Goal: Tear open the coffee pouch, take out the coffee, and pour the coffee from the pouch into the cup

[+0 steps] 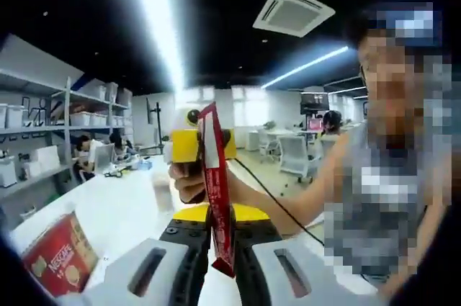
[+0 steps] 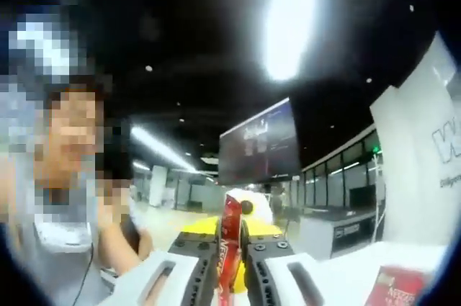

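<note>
coffee pouch (image 1: 217,191) upright, pinched between left gripper (image 1: 222,266) jaws, right gripper (image 2: 231,277) clamping it too

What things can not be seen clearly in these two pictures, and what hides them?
- Coffee pouch: in both views, it is edge-on, so its print and any tear are unreadable.
- Cup: in the left gripper view, small and pale, partly behind the hand; contents unclear.
- Red box: cut off by the left gripper view's edge.
- Right gripper: in the right gripper view, the pouch covers the gap between its jaws.
</note>
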A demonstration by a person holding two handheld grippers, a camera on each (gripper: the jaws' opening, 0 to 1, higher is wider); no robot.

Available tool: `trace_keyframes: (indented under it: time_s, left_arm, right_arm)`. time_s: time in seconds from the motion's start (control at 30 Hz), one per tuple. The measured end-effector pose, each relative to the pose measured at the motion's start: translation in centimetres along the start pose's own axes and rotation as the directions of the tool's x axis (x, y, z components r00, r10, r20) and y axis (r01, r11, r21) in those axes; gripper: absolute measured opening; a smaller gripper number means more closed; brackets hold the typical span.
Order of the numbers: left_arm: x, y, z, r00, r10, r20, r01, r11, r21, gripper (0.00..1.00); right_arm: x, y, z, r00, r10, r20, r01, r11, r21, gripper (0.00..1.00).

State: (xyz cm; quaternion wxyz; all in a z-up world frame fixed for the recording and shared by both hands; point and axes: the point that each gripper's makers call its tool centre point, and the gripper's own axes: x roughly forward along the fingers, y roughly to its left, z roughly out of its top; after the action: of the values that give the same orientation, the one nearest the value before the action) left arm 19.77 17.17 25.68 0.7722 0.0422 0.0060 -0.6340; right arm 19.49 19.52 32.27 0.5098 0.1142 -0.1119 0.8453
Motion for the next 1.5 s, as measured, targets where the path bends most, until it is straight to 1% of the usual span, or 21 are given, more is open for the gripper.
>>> trace_keyframes:
  time_s: [0.13,0.17,0.2,0.27,0.3,0.33,0.37,0.4,0.47,0.57,0.63,0.7,0.73,0.8,0.83,0.9,1.0,1.1,1.2,1.33,1.5]
  left_arm:
    - [-0.2,-0.9,-0.2,1.0,-0.017,0.004,0.017,1.0,0.001,0.12]
    - [-0.5,-0.7,0.0,1.0,-0.013,0.013,0.013,1.0,0.001,0.12]
    - [-0.9,-0.5,0.4,0.999,-0.005,0.045,0.005,1.0,0.001,0.12]
    - [-1.3,0.3,1.1,0.995,0.026,0.097,-0.029,0.999,0.028,0.13]
    - [-1.7,1.1,1.4,0.991,0.059,0.121,-0.067,0.995,0.068,0.14]
    - [-1.8,1.6,1.3,0.988,0.086,0.125,-0.1,0.989,0.105,0.14]
    - [-2.0,2.3,1.2,0.986,0.121,0.119,-0.137,0.98,0.142,0.15]
    - [-2.1,2.7,1.0,0.984,0.146,0.107,-0.161,0.976,0.148,0.15]
    - [-2.2,3.6,0.7,0.982,0.17,0.082,-0.179,0.977,0.114,0.16]
    - [-2.1,4.8,0.7,0.977,0.201,0.068,-0.207,0.973,0.105,0.16]
    - [-1.8,5.2,0.6,0.973,0.226,0.054,-0.231,0.967,0.11,0.17]
    - [-1.7,5.4,0.5,0.968,0.249,0.04,-0.252,0.959,0.128,0.17]
    - [-1.6,5.6,0.4,0.965,0.262,0.032,-0.264,0.953,0.147,0.17]
    - [-1.6,6.0,0.3,0.953,0.303,0.02,-0.3,0.93,0.211,0.16]
    - [-1.6,5.9,0.2,0.951,0.308,0.012,-0.304,0.928,0.217,0.15]
    - [-1.6,5.8,0.2,0.949,0.314,-0.002,-0.307,0.93,0.201,0.14]
    - [-1.7,5.6,0.5,0.947,0.321,-0.01,-0.314,0.933,0.176,0.13]
    - [-1.7,5.2,0.5,0.951,0.31,-0.018,-0.303,0.94,0.157,0.12]
    - [-1.7,4.9,0.5,0.953,0.302,-0.023,-0.295,0.944,0.149,0.12]
    - [-1.8,5.1,0.1,0.951,0.306,-0.032,-0.298,0.942,0.153,0.12]
    - [-2.0,4.7,0.1,0.951,0.309,-0.03,-0.302,0.943,0.141,0.12]
  right_arm:
    - [0.4,0.1,-0.1,1.0,-0.004,-0.017,0.005,1.0,0.013,0.09]
    - [0.4,0.0,0.0,1.0,-0.008,-0.011,0.008,0.999,0.031,0.08]
    - [0.6,-0.5,0.3,0.999,-0.038,0.014,0.037,0.995,0.094,0.07]
    - [0.6,-0.9,0.7,0.997,-0.058,0.043,0.053,0.992,0.111,0.07]
    - [0.6,-1.2,0.8,0.996,-0.074,0.05,0.068,0.992,0.103,0.06]
    - [0.5,-1.8,0.6,0.992,-0.117,0.045,0.112,0.989,0.099,0.06]
    - [0.3,-2.5,0.4,0.987,-0.159,0.027,0.156,0.983,0.097,0.06]
    - [0.2,-2.9,0.2,0.981,-0.193,0.017,0.191,0.978,0.083,0.06]
    - [0.0,-3.8,-0.3,0.969,-0.245,-0.009,0.245,0.966,0.078,0.06]
    - [-0.1,-4.3,-0.5,0.959,-0.283,-0.025,0.284,0.957,0.056,0.06]
    - [-0.1,-4.7,-0.6,0.952,-0.304,-0.04,0.306,0.952,0.024,0.07]
    - [-0.2,-4.9,-0.7,0.947,-0.319,-0.044,0.32,0.947,0.023,0.07]
    - [-0.2,-5.1,-0.7,0.945,-0.323,-0.045,0.325,0.946,0.021,0.07]
    - [-0.2,-5.2,-0.7,0.942,-0.332,-0.046,0.333,0.943,0.019,0.07]
    - [-0.2,-5.3,-0.8,0.941,-0.335,-0.053,0.336,0.942,0.014,0.07]
    - [-0.2,-5.2,-0.9,0.941,-0.335,-0.056,0.336,0.942,0.009,0.07]
    - [0.0,-4.7,-0.7,0.95,-0.31,-0.043,0.309,0.951,-0.02,0.08]
    - [0.2,-4.2,-0.9,0.958,-0.282,-0.058,0.279,0.959,-0.046,0.14]
    - [0.2,-4.2,-1.2,0.956,-0.282,-0.08,0.276,0.958,-0.072,0.15]
    - [0.2,-4.6,-2.0,0.953,-0.279,-0.113,0.274,0.96,-0.064,0.14]
    - [0.1,-4.7,-2.1,0.952,-0.279,-0.127,0.273,0.96,-0.059,0.1]
